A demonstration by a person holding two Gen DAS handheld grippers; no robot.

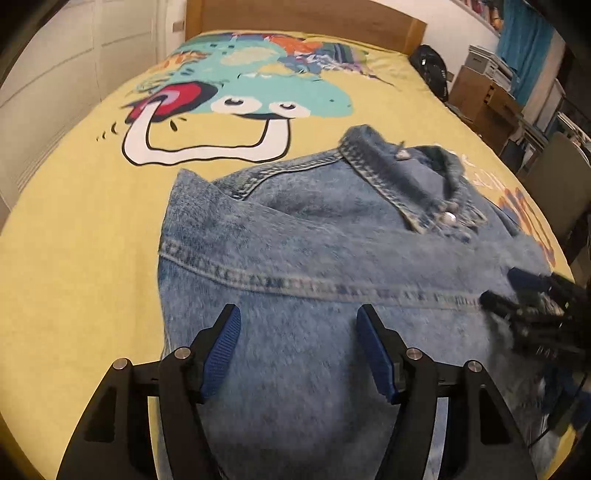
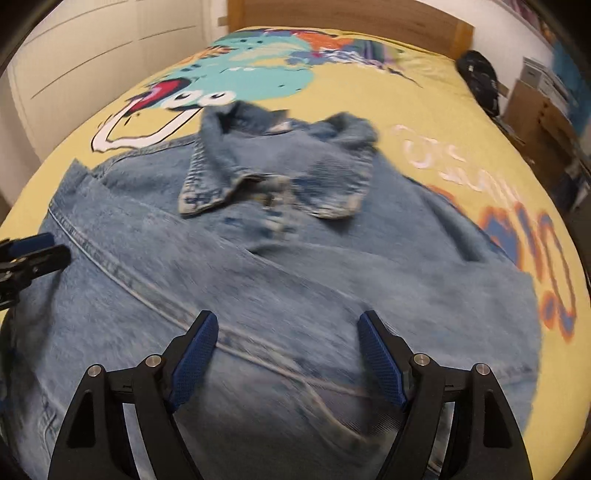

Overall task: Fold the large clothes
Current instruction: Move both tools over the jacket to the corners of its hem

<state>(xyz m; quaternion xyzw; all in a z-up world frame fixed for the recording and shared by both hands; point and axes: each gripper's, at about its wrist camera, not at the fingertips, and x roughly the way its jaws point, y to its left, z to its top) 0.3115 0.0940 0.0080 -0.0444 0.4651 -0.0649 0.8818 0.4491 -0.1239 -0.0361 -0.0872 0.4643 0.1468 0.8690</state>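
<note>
Denim jacket [image 1: 332, 236] lies collar-up on a yellow cartoon-print bed [image 1: 74, 258], both left tongs [image 1: 297, 350] and right tongs [image 2: 286, 354] spread wide above it, grasping nothing.

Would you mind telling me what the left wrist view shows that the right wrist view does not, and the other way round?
Only the left wrist view shows the jacket's metal snap button sharply, below the collar, and the grey chair at the right edge.

Only the right wrist view shows both collar points spread and the white and orange lettering in full.

Both show the denim jacket lying on the yellow bedspread, the black bag near the wooden headboard, and the left gripper and right gripper open above the denim.
</note>
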